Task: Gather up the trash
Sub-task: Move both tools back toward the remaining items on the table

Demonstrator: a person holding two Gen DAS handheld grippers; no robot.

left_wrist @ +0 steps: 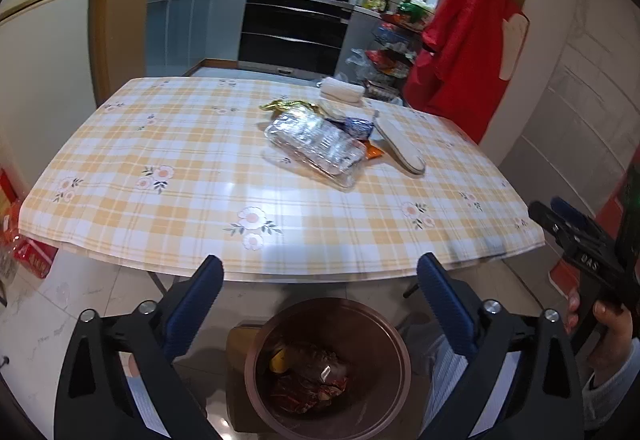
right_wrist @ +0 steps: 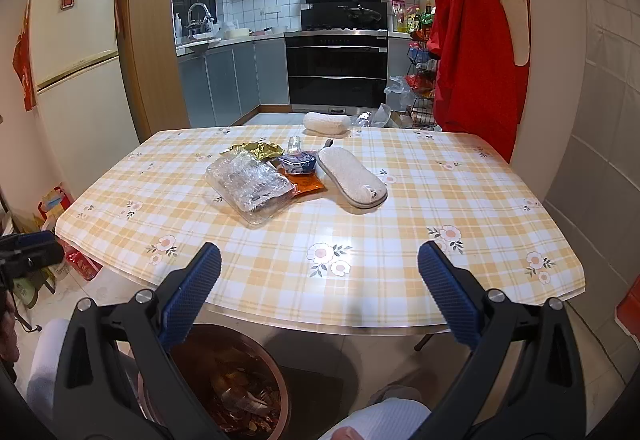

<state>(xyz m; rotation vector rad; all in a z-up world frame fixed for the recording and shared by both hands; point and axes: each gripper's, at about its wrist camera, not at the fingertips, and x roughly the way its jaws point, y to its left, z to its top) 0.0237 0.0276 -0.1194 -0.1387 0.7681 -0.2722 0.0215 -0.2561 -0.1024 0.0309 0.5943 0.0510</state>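
Left wrist view shows the left gripper (left_wrist: 320, 276) with its jaws spread wide and nothing between the blue pads (left_wrist: 196, 304). Directly below the gap between the jaws stands a round brown trash bin (left_wrist: 328, 328) on the tiled floor, and inside it lie crumpled wrappers (left_wrist: 316, 372), reddish and dark. Ahead of the jaws, beyond the near table edge, the table with a yellow checked cloth (left_wrist: 160, 167) carries the remaining trash: a clear plastic tray (left_wrist: 316, 143) lies ahead and near the middle line of the jaws, a gold foil wrapper (left_wrist: 288, 105) lies behind it, and an orange packet (left_wrist: 374, 151) shows just to its right. A white oval sponge (left_wrist: 400, 145) lies to the right of these, and a rolled white cloth (left_wrist: 342, 89) is at the far edge. At the right border a hand (left_wrist: 608, 324) holds the right gripper (left_wrist: 560, 220). From the right wrist view, the right gripper (right_wrist: 320, 276) also has its jaws wide apart and empty; the bin (right_wrist: 240, 392) sits below its left jaw, and the tray (right_wrist: 252, 185) is ahead, slightly left of the gap.
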